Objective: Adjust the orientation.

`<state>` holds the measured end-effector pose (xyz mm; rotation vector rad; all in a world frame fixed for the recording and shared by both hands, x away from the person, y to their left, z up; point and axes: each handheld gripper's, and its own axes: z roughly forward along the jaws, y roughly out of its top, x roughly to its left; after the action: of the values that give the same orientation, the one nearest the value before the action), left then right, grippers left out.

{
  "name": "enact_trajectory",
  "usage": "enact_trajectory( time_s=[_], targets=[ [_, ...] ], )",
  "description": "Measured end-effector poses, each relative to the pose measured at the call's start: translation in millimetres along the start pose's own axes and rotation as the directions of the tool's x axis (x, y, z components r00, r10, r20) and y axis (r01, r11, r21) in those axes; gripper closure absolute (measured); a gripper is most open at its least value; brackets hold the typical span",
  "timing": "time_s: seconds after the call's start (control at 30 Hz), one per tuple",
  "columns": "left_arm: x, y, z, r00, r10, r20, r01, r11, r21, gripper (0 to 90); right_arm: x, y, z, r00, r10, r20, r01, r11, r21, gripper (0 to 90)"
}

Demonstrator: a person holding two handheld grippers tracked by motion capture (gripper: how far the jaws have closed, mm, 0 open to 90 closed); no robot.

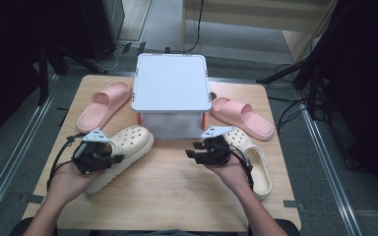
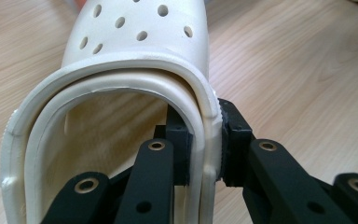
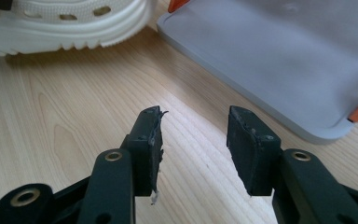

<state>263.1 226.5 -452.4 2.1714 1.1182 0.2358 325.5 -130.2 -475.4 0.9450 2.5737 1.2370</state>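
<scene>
1. Grip of my left tongs [image 2: 204, 144] is on the side wall of the cream clog [image 2: 135, 60], one pad inside the opening and one outside. It is a thin, soft edge, so the clog may bend and slip out if I lift fast.
2. My right tongs [image 3: 193, 149] stand wide and hold nothing, above the worktop [image 3: 65, 116]. The grey box [image 3: 279, 56] is just ahead of them; a careless move could knock it.
3. The second cream clog [image 1: 253, 162] lies under my right hand, so I could push it off the near edge.
4. The pink slippers [image 1: 103, 104] lie beyond the tongs, well apart from the work.
</scene>
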Motion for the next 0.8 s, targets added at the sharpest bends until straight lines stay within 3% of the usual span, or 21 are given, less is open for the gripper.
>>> enact_trajectory(
  time_s=[0.2,0.6,0.8],
  targets=[
    [-16.7,17.0,19.1,0.9971,0.055,0.053,-0.056,0.9982,0.021,77.2,0.4,-8.9,-7.5,0.9996,0.009,0.025,-0.009,1.000,-0.001,56.0],
    [-45.8,39.3,53.7,0.9863,0.105,0.127,-0.110,0.9933,0.035,76.9,1.2,-20.9,-20.3,0.9975,0.043,0.056,-0.042,0.999,-0.013,55.9],
    [-59.5,41.8,68.8,0.9822,0.134,0.131,-0.140,0.9893,0.040,76.7,3.1,-22.8,-20.5,0.9974,0.043,0.058,-0.043,0.999,-0.010,55.9]
  ],
)
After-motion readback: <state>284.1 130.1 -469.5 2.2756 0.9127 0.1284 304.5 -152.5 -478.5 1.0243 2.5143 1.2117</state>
